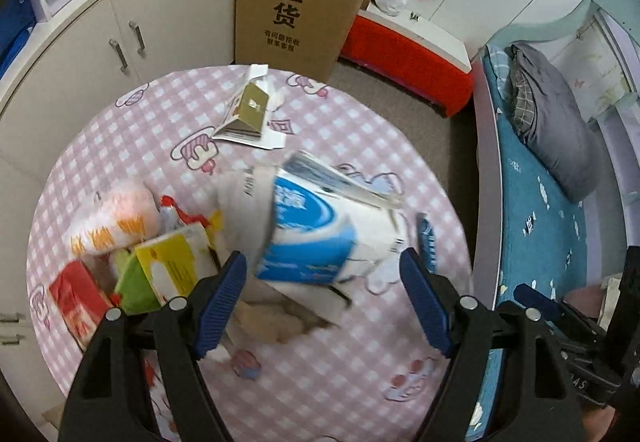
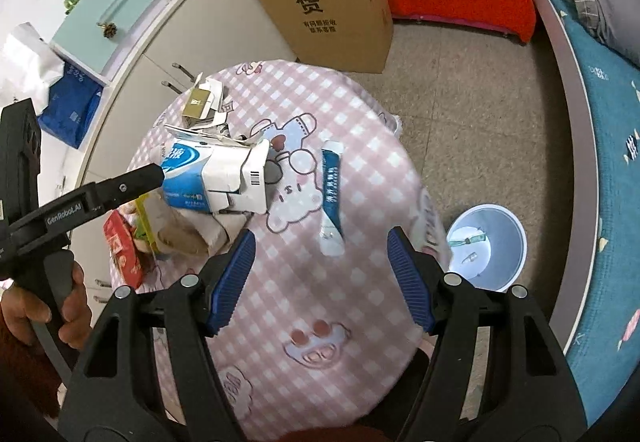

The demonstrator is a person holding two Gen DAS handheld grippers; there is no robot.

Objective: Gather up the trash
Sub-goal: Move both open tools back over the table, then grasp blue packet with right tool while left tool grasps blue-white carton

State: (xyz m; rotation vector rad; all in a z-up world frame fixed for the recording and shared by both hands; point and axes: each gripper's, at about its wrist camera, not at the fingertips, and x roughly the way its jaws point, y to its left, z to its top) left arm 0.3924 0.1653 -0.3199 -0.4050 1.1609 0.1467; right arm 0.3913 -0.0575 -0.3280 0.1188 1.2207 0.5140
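Both tools, left tool (image 1: 322, 294) and right tool (image 2: 320, 276), hang open over the bench (image 2: 320, 322), with bare cloth near the bucket (image 2: 486, 246) side edge.

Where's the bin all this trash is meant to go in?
The white bin shows in the right wrist view, on the floor at the right, between the pink checked table and the blue bed.

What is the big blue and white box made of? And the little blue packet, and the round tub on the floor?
The blue and white box looks like thin printed cardboard: its flaps are folded and torn open. The little blue packet seems to be glossy plastic or foil film, flat and slightly crinkled. The round tub on the floor looks like smooth, pale plastic with a shiny inside.
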